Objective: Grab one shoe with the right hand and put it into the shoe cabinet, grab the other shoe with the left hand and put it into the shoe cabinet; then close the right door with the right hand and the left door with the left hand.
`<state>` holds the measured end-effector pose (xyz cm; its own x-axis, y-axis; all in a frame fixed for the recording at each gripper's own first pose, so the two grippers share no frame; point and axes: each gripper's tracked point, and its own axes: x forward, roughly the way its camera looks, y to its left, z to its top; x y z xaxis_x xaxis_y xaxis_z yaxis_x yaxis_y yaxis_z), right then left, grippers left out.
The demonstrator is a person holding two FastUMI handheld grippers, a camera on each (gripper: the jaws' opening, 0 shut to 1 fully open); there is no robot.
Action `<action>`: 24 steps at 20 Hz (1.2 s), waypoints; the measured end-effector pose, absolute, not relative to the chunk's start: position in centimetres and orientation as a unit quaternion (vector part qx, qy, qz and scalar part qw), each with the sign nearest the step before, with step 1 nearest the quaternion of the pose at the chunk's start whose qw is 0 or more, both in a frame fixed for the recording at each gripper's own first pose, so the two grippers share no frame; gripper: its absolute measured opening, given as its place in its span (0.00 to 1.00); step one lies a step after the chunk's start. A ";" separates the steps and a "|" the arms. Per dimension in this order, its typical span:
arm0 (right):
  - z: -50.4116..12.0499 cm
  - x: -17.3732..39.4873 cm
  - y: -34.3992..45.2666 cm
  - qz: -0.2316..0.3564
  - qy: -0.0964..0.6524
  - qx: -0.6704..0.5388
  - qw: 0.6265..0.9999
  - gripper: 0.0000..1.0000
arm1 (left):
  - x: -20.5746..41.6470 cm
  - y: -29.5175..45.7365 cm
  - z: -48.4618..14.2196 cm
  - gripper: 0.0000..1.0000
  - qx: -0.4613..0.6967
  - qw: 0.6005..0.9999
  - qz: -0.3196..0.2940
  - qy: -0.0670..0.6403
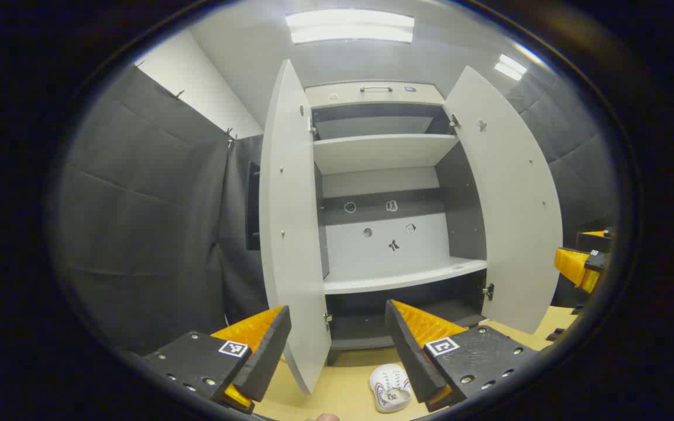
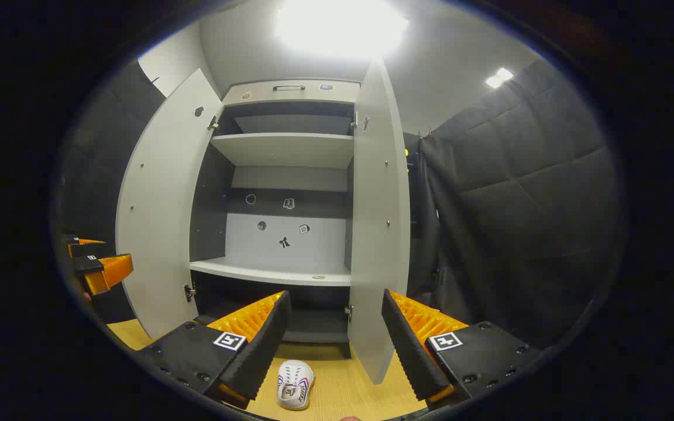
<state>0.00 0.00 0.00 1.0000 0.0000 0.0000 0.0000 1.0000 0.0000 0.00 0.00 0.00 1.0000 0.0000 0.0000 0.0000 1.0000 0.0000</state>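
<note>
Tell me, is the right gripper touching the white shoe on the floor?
Apart. In the right gripper view the right gripper is open, and the shoe lies on the floor below its fingers, ungripped.

Each set of tongs, left tongs (image 1: 337, 345) and right tongs (image 2: 334, 342), comprises two wedge-shaped fingers with ribbed inner faces tapering toward the tips. Each finger mounts on a flat, textured black block fastened with several round screws and carrying a small square white-and-black fiducial marker near its inner edge. In the left gripper view the right tongs appear at the far right edge, and in the right gripper view the left tongs (image 2: 94, 266) appear at the far left edge, showing the same blocky construction
</note>
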 end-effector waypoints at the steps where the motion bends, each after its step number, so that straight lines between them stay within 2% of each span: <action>1: 0.0 0.0 0.0 -0.001 0.000 -0.001 1.000 0.98 | -0.1 -0.1 0.0 0.93 0.003 1.000 0.000 -0.003; 24: -1.4 2.7 1.9 0.013 0.019 -0.009 1.000 0.98 | 0.8 0.4 -1.1 0.94 0.003 1.000 0.005 0.005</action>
